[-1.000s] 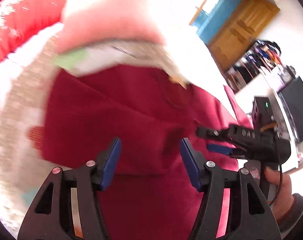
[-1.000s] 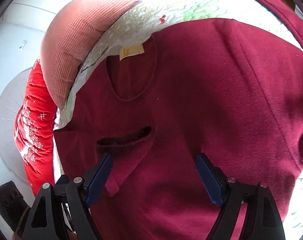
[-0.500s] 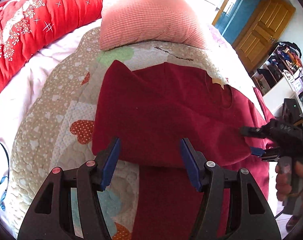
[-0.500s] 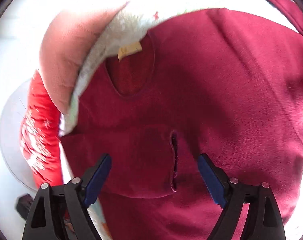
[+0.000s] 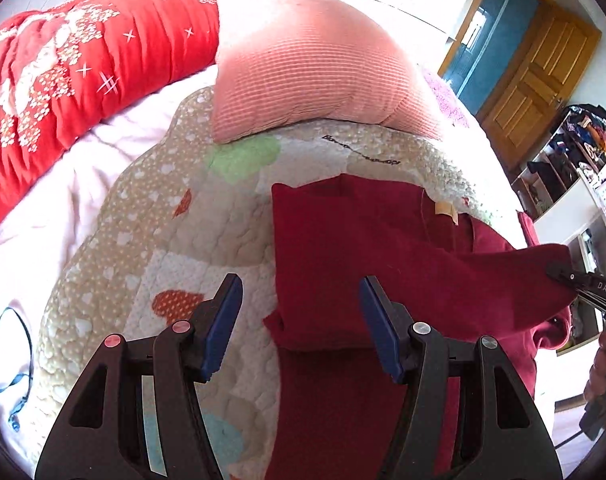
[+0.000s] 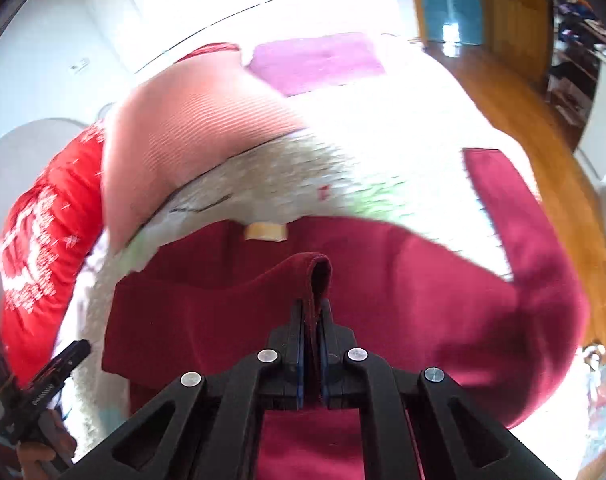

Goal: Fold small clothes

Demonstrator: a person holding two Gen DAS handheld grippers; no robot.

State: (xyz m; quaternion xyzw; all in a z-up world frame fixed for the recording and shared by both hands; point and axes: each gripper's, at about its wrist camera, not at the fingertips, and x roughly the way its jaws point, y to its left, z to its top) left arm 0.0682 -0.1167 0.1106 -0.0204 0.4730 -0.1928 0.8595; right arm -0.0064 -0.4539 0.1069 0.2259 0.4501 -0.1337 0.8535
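Left gripper (image 5: 301,320) is spread wide with nothing between its blue pads (image 5: 223,320), hanging just over the near left corner of the folded part of the dark red sweater (image 5: 343,264). Using that sweater as the anchor: it's lying flat on a quilted blanket (image 5: 143,240) with heart patches, and its left side is doubled over onto the body so you get a clean straight edge on the left. Way off to the left of the sweater there's a red patterned duvet (image 5: 63,80), and right behind the sweater, past the neckline, sits a pink ribbed pillow (image 5: 311,76). The tan neck label (image 5: 445,210) shows at the collar, on the far side. Moving to the right side of the sweater, the right gripper (image 6: 312,328) is clamped tight on a sleeve cuff (image 6: 317,276), which loops up out of its jaws, lifted above the sweater body. In the left wrist view you can see that same gripper at the sweater's right edge, pulling the fabric taut toward it. Further right of the sweater are a wooden door (image 5: 539,80) and some cluttered shelves (image 5: 575,152).
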